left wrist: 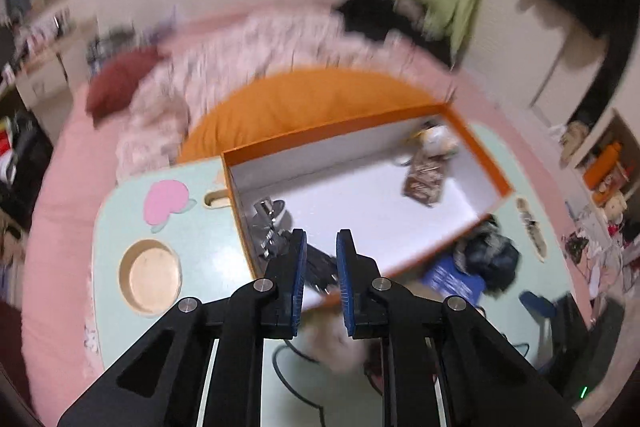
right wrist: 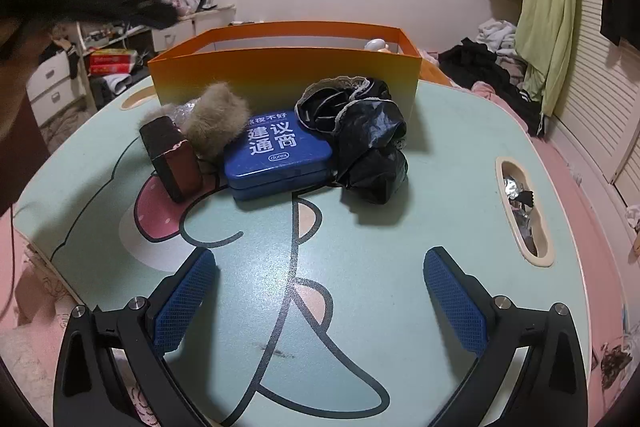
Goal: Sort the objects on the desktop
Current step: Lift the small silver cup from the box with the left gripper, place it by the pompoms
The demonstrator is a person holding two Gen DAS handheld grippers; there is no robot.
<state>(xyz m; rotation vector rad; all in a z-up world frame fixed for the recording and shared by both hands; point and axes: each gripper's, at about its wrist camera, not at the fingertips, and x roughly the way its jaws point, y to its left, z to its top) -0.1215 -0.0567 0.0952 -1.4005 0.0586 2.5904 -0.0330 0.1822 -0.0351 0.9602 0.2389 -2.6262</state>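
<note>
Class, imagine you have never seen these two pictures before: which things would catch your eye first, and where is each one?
The tall orange box stands out at the far side of the pale green cartoon table. Right in front of it lie a blue tin with white lettering, a crumpled black bag to its right and a grey furry ball to its left. Nearest the camera, the right gripper hangs with open jaws over bare tabletop.

tin (right wrist: 278, 157) before box (right wrist: 286, 79), on table (right wrist: 440, 195)

Motion-blurred left view; sharp, evenly lit right.
</note>
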